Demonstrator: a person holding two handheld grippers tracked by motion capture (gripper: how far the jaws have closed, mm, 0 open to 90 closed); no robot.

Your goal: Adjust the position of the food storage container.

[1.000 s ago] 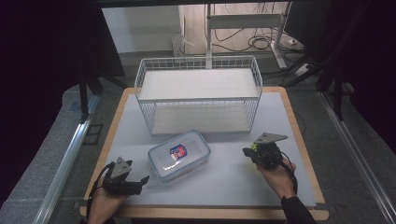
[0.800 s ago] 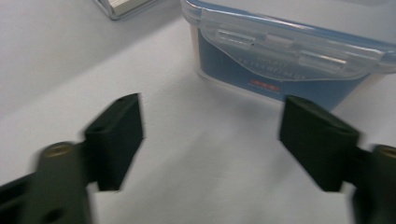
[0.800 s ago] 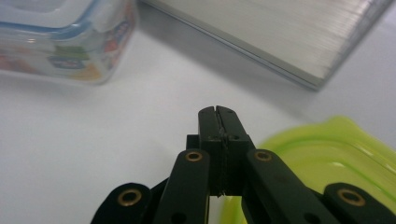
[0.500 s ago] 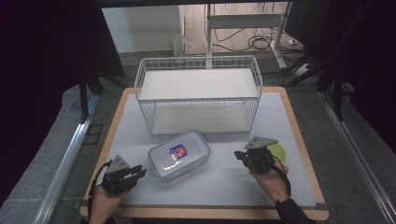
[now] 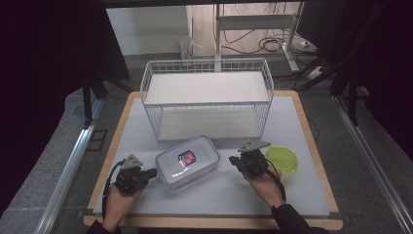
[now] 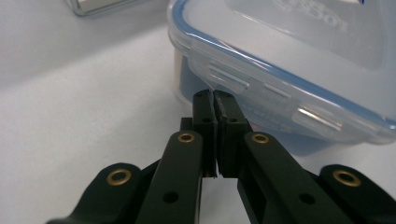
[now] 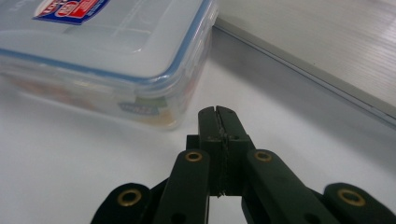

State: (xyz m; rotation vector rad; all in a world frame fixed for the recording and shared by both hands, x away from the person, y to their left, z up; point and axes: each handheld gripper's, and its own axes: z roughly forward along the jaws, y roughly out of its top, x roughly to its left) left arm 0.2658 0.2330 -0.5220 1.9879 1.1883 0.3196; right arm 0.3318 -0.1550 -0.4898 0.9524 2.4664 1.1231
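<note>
Closing in on the clear lidded container [image 5: 187, 163] from both ends, we've got it sitting near the bench's [image 5: 311, 195] front edge, a bit left of centre, skewed to that edge, just in front of the wire basket [image 5: 207, 100].

Left gripper [image 5: 150, 173]: jaws have just been closing and are now pressed together, nothing between them. In the left gripper view the tips [image 6: 213, 99] sit right at the container's [image 6: 299, 70] end-wall latch flap, touching or just short, can't tell which. Our read: closed jaws make a blunt pusher to pry or press that clip, or to brace that end.

Container: lid on, blue seal visible all round, red-and-blue label on top; contents blurred through the wall.

Right gripper [image 5: 234, 161]: jaws pressed together, empty. In the right gripper view the tips [image 7: 218, 113] stand near the container's [image 7: 107, 51] corner, clearly apart from it. Likely lining up for the opposite clip.

Green round lid or dish [image 5: 283, 159] lies flat near the bench's right edge, just behind the right hand [image 5: 265, 181], untouched, probably parked clear of the work.

Basket at the back edge, empty shelves, likely the destination.
</note>
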